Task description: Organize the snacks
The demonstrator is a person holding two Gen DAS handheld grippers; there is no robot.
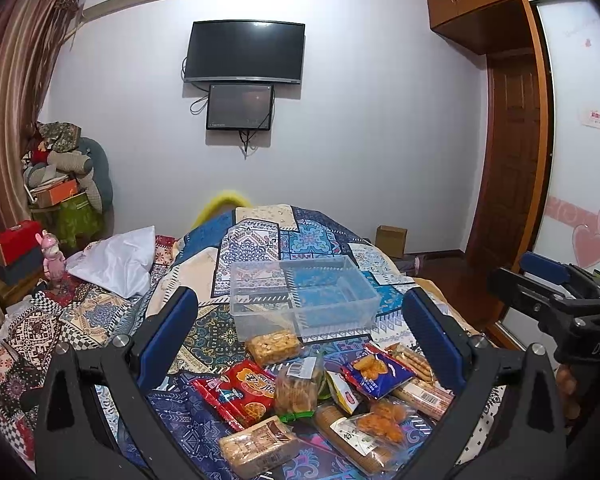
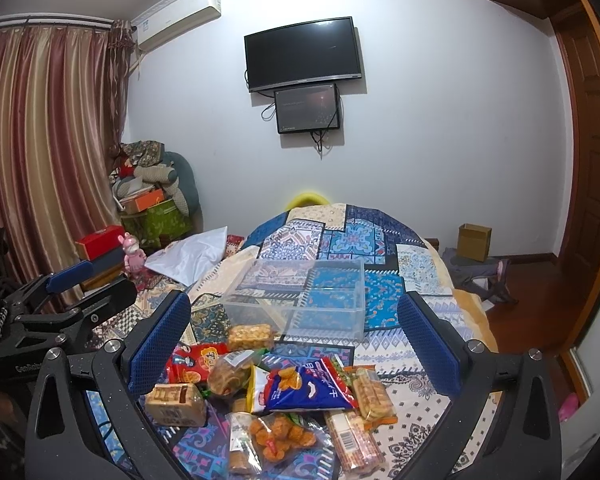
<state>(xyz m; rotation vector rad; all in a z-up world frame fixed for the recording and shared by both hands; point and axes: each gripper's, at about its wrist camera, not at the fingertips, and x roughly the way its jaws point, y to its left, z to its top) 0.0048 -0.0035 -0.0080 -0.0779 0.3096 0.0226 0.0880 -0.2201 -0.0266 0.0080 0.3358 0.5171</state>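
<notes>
Both grippers, left [image 1: 300, 344] and right [image 2: 294, 340], are spread wide and empty. Snacks [image 2: 284, 396] lie lower centre, bin [image 2: 300, 300] behind. Packets look light, crinkly and crushable; grip at sealed edges.

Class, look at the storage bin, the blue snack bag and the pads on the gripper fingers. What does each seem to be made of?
Storage bin: clear hard plastic, likely; the quilt pattern shows through its walls.
Blue snack bag: glossy printed film, probably plastic; it is crinkled and catches the light.
Pads: blue, matte, with a fine grid texture; perhaps rubber, though that is uncertain.
</notes>
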